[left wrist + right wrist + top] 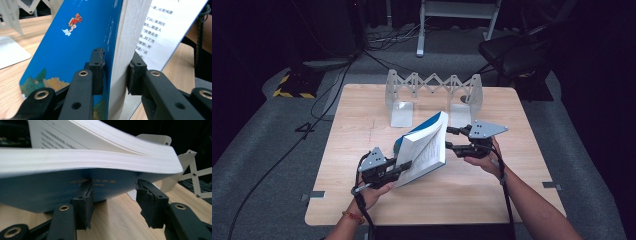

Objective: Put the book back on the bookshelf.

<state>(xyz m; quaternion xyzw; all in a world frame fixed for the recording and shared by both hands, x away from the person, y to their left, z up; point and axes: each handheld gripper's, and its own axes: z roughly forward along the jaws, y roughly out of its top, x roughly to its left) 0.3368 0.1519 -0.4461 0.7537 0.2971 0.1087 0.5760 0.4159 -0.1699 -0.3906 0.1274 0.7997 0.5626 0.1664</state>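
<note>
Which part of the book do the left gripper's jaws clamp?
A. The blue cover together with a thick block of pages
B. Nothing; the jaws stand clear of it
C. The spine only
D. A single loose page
A: in the left gripper view, one pad presses the book's blue cover and the other presses the far side of the page block.

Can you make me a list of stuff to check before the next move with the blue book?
1. Left gripper clamped on the book: ok, pads press the cover and page block.
2. Right gripper holding the book: not ok, jaws open under its edge.
3. Book off the table: cannot tell, lower corner may touch.
4. Pages shut: not ok, a page stands loose.
5. Folding rack standing behind: ok.
</note>
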